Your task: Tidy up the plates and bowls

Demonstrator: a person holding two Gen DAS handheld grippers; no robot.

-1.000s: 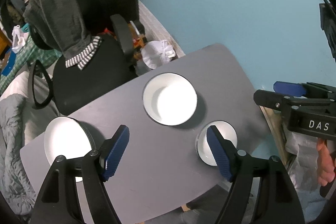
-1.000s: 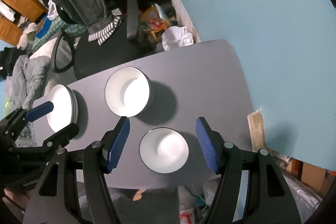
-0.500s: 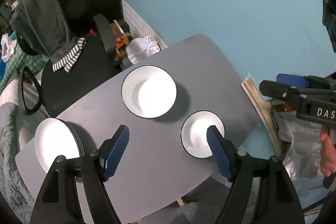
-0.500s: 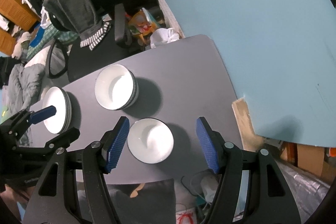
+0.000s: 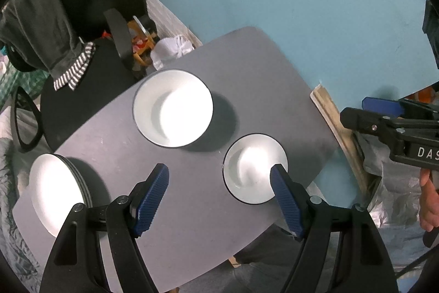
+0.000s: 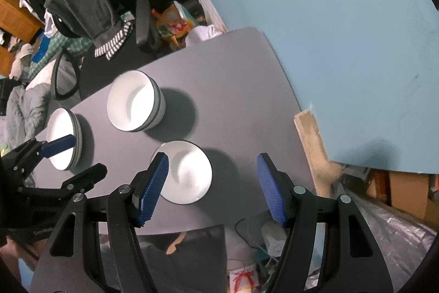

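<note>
- Left wrist view: left claw [image 5: 219,183] is wide and holds nothing, high over the grey bench [image 5: 255,67]. Since 1 s ago the view has slid so the small bowl [image 5: 251,165] sits further inside the claw's span; likely the first pick.
- Landmark is the large bowl stack [image 5: 172,107]: small bowl is just beside it toward the near bench edge, plate stack [image 5: 55,191] well apart at the far corner. All glossy white, round, dark thin rims; bench is matte and smooth.
- Right wrist view: right claw [image 6: 212,183] is wide too, nothing held. The small bowl [image 6: 186,172] has drifted toward its left pad; large bowl stack [image 6: 134,100] beyond, plate stack [image 6: 64,139] beside that. Ribbed blue pads.
</note>
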